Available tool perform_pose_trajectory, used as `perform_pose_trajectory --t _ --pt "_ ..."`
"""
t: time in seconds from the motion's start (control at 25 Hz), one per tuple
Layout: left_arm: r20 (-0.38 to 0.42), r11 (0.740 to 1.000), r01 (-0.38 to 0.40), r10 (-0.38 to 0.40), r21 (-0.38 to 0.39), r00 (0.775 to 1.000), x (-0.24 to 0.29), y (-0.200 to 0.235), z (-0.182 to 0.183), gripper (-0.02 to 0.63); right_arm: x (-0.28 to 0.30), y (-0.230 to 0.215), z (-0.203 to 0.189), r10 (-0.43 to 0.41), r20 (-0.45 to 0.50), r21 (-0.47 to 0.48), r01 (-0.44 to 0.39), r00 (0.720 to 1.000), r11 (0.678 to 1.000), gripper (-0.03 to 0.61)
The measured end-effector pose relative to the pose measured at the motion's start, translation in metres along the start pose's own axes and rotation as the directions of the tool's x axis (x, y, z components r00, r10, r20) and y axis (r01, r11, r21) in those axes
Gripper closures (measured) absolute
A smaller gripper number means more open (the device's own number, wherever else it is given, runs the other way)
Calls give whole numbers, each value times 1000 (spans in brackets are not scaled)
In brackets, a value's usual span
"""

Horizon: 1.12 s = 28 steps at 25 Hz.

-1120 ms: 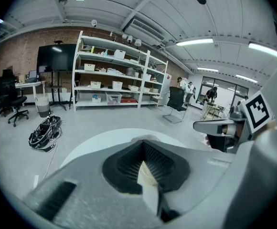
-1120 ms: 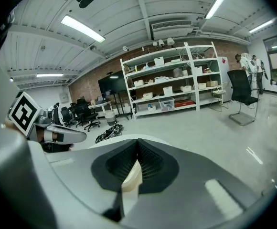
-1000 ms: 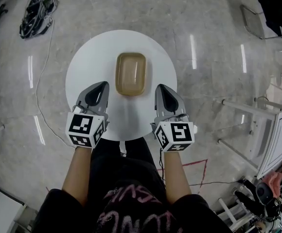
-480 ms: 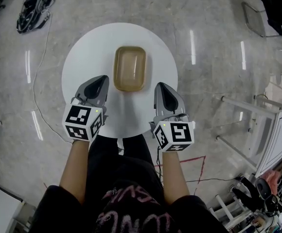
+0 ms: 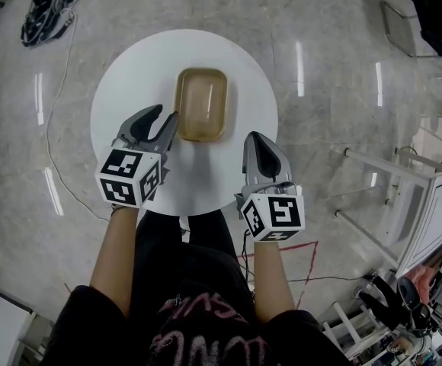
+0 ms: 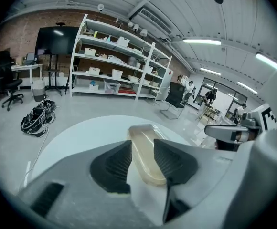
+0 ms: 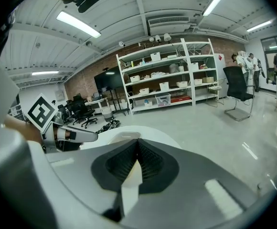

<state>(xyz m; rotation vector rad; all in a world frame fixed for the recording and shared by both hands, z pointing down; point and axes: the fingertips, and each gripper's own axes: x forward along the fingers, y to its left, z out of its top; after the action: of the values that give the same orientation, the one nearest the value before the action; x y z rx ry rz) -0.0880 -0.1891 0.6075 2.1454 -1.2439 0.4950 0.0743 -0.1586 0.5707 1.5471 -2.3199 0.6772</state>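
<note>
A tan, shallow rectangular tray [image 5: 202, 104] lies in the middle of a round white table [image 5: 122, 82]. My left gripper [image 5: 164, 116] is open, its jaws spread just off the tray's near left corner. In the left gripper view the tray [image 6: 145, 149] shows through the gap between the two dark ribbed fingers [image 6: 113, 163], with nothing gripped. My right gripper [image 5: 256, 139] hovers over the table's near right edge, shut and empty, a hand's width from the tray. In the right gripper view its jaws [image 7: 137, 150] are pressed together, and the left gripper [image 7: 64, 133] shows at the left.
A bundle of black cables [image 5: 42, 10] lies on the polished floor beyond the table's far left. White shelving [image 6: 114, 66] with bins lines the brick wall. A black office chair [image 5: 438, 6] stands far right, and a white metal frame [image 5: 404, 181] is close on the right.
My left gripper has opened its jaws and swung forward and right toward the tray's near left corner. The right gripper has stayed shut and barely moved.
</note>
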Motion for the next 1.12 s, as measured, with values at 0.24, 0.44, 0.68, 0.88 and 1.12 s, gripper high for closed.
perform_pose_trajectory --t 0.24,0.44,0.68,0.88,1.12 --pt "-39 999 18 -20 -50 999 16 6 -6 408 4 -4 -1 -11 -15 -2 11 1000 1000 568" --pt "-58 995 37 -43 -95 997 26 13 -5 397 8 -7 1 -23 -26 1 24 999 1000 568" --pt "-106 992 50 -63 -116 992 37 19 -17 396 14 -11 -3 -36 -42 -2 36 998 999 568" --pt "-122 988 69 -86 -138 989 45 21 -24 391 19 -15 -6 -47 -51 -2 47 998 999 568" --pt "-106 976 119 -140 -183 984 43 15 -20 426 18 -15 -4 -50 -58 -1 50 997 999 568"
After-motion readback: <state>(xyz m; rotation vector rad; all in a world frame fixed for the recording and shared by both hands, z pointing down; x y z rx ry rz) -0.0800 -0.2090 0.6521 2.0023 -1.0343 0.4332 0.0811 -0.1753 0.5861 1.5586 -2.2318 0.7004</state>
